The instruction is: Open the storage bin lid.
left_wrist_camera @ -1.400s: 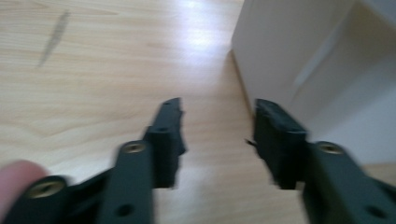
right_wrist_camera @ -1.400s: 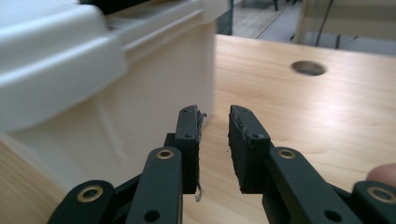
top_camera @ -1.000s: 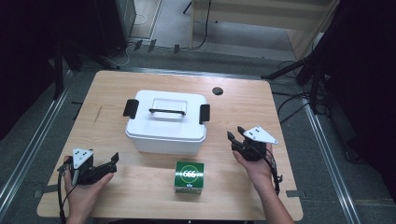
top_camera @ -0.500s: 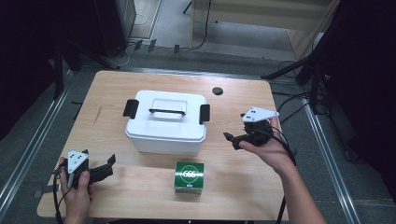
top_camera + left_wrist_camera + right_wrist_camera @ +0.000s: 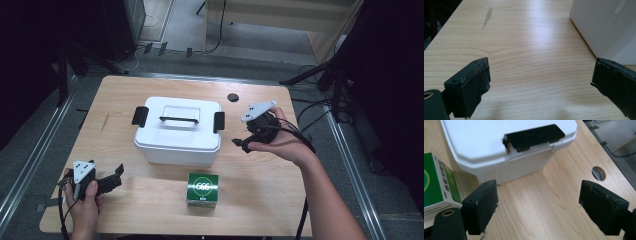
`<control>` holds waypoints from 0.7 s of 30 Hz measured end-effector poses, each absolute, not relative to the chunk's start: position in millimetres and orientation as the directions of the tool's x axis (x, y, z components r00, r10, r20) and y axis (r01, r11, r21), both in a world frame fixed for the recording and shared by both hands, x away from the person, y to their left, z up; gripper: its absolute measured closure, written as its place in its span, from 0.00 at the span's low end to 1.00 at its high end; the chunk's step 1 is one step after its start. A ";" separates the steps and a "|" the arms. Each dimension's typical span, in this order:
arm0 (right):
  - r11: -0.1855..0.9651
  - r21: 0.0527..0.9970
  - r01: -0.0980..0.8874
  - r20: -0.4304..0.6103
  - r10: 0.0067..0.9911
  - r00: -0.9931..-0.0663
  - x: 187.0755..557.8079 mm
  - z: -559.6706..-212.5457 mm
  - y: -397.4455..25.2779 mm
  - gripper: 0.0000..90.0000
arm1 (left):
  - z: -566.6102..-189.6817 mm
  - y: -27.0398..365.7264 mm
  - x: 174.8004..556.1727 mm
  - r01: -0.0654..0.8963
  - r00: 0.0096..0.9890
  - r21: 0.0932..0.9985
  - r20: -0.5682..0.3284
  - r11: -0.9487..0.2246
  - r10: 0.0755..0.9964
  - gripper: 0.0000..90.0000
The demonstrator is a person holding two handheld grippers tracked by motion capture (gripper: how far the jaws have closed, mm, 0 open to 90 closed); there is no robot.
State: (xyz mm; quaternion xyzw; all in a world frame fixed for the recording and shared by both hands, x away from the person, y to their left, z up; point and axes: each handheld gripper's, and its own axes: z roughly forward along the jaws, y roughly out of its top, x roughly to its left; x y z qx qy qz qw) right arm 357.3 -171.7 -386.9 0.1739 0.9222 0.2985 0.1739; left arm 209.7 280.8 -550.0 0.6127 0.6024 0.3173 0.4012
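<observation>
The white lidded box (image 5: 177,131) sits in the middle of the wooden table (image 5: 125,95), its lid on and both black latches folded down — the one on the person's right (image 5: 534,137) lies flat against the lid's edge, as the right gripper view shows close up. A thin black carry handle (image 5: 179,119) lies flat across the top.

The right gripper (image 5: 243,142) has moved most over the last second: from low on the table near the front edge it has swung up and in toward the box's right end, and now it hangs just beside that latch, tips pointed at it, not touching. Its jaws are spread wide, with bare table between them. That reads as an approach to the right latch, probably to flip it up, though the grip point can't be made out from here.

The left gripper (image 5: 116,176) has drifted the other way, back and down toward the near left corner of the table, well apart from the box. Its jaws are also parted, with nothing between them (only the box's white wall (image 5: 604,27) shows off to one side). So the left latch (image 5: 140,116) looks set to wait.

The green carton (image 5: 202,189) stands in front of the box, near it but apart — untouched, and unmoved across the second.
</observation>
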 end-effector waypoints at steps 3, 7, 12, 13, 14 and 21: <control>0.777 0.594 0.210 -0.218 0.407 -0.887 361.5 -382.8 -166.0 0.18 | -550.2 280.0 210.2 0.487 0.088 0.873 -0.087 0.034 0.992 0.03; 0.796 0.570 0.202 -0.222 0.387 -0.895 367.3 -374.0 -159.3 0.21 | -550.5 279.4 212.3 0.497 0.095 0.867 -0.088 0.029 0.992 0.03; 0.833 0.522 0.184 -0.225 0.343 -0.912 374.5 -361.2 -151.7 0.22 | -550.8 279.4 214.1 0.514 0.098 0.857 -0.090 0.027 0.991 0.03; 0.840 0.513 0.178 -0.226 0.332 -0.916 376.2 -358.8 -149.7 0.23 | -551.0 279.3 214.4 0.517 0.097 0.856 -0.091 0.028 0.991 0.03; 0.847 0.501 0.177 -0.227 0.326 -0.918 377.3 -356.9 -147.4 0.23 | -551.2 278.9 214.7 0.515 0.096 0.857 -0.093 0.030 0.991 0.03; 0.894 0.424 0.148 -0.226 0.262 -0.938 383.5 -347.7 -130.1 0.25 | -551.1 279.0 214.1 0.516 0.109 0.856 -0.091 0.022 0.990 0.03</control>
